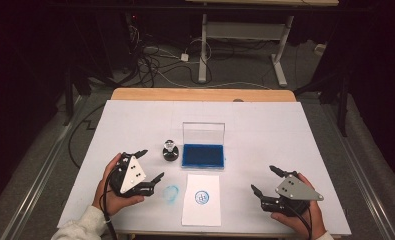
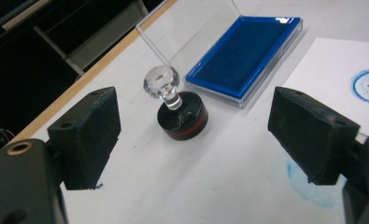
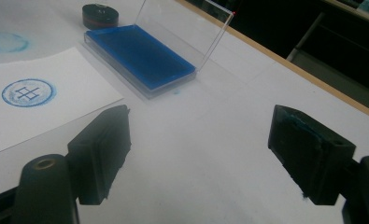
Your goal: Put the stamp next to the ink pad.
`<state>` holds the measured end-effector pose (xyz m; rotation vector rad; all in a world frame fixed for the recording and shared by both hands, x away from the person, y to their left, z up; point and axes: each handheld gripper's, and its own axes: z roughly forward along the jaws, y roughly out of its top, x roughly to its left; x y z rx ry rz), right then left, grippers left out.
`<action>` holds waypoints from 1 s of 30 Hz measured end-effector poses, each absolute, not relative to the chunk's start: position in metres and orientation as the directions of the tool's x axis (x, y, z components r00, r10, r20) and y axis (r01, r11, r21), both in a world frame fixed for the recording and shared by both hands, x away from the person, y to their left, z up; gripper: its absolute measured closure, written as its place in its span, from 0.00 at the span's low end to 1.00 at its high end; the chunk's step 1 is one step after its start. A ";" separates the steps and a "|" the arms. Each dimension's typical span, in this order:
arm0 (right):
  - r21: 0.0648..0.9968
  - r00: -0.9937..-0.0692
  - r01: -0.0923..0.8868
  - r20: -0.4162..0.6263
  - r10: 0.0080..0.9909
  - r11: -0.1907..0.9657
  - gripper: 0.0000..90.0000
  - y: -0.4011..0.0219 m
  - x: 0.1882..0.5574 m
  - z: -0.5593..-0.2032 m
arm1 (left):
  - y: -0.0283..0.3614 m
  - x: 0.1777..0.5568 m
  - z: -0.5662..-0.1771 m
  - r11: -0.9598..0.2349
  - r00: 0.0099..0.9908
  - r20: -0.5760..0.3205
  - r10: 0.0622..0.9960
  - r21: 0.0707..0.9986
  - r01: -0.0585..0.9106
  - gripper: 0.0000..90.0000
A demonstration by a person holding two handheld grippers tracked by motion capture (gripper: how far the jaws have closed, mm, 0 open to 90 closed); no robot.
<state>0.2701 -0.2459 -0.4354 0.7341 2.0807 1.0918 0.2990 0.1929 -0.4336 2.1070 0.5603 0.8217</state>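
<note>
**Left jaws spread wide before the stamp**

The stamp (image 2: 181, 112), a black round base with a red band and a clear faceted knob on top, stands upright on the white surface (image 1: 265, 130) near its middle, just beside the left side of the blue ink pad (image 1: 203, 155). The pad's clear lid (hinged at the far side) stands raised. Toward the near edge lies a white sheet of paper (image 1: 201, 199) bearing a round blue stamp print (image 1: 201, 197), and a smeared blue ring (image 1: 171, 194) marks the bare surface just left of it.

The left gripper (image 1: 152, 164) sits toward the near left corner, its jaws wide apart and holding nothing; in the left gripper view the stamp stands between and beyond them, untouched.

The right gripper (image 1: 266, 180) rests toward the near right corner, well apart from the pad and paper, its jaws likewise spread with nothing between them.
</note>
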 end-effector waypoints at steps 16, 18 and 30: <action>0.855 -0.611 0.180 -0.290 0.737 0.486 0.24 -0.248 0.268 -0.438 | 0.216 0.286 -0.461 -0.591 0.685 0.320 0.655 0.782 0.199 0.18; 0.855 -0.611 0.178 -0.292 0.736 0.487 0.24 -0.247 0.268 -0.439 | 0.218 0.282 -0.465 -0.597 0.694 0.312 0.649 0.774 0.210 0.18; 0.849 -0.615 0.178 -0.299 0.730 0.498 0.24 -0.247 0.265 -0.440 | 0.212 0.280 -0.471 -0.624 0.716 0.318 0.622 0.753 0.208 0.18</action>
